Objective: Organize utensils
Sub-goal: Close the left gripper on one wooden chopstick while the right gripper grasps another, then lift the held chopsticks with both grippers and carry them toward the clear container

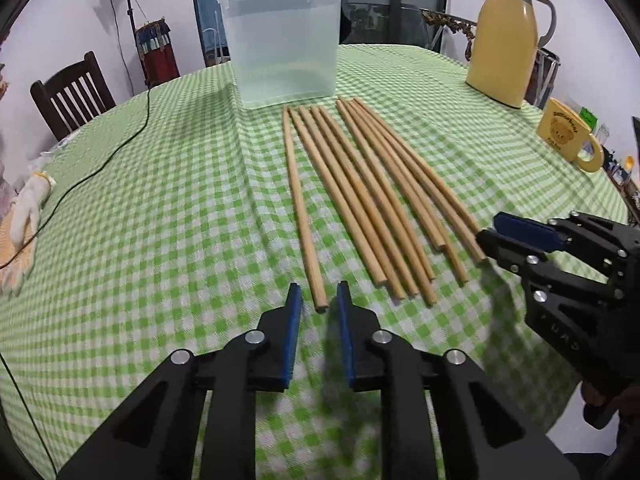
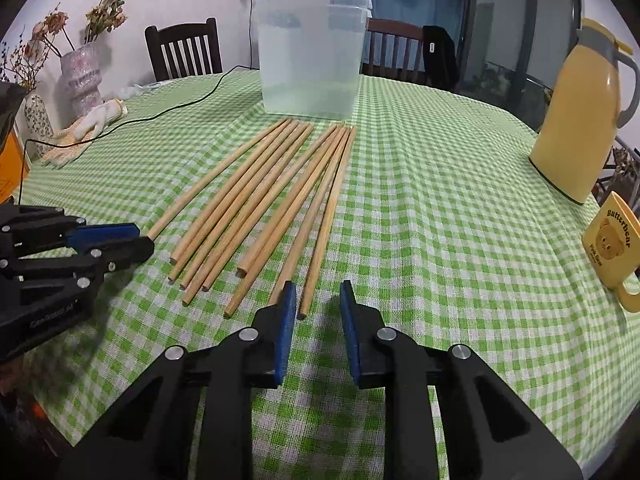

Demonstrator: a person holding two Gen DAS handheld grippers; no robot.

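The wooden sticks (image 1: 360, 200) in the middle of the frame look light, stiff and smooth, so they may roll. Grab one near its close end. The left gripper (image 1: 319, 300) and right gripper (image 2: 318, 294) stand a little apart, holding nothing.

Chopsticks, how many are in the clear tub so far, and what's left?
None look done: the clear tub seems empty. Nothing is gripped; the left gripper brackets the leftmost chopstick, and the right gripper sits by the rightmost chopstick. All chopsticks remain.

Both wrist cams low, near table (image 1: 160, 200), angled down toward 12 o'clock; shared: chopsticks (image 1: 360, 200), tub (image 1: 280, 40).
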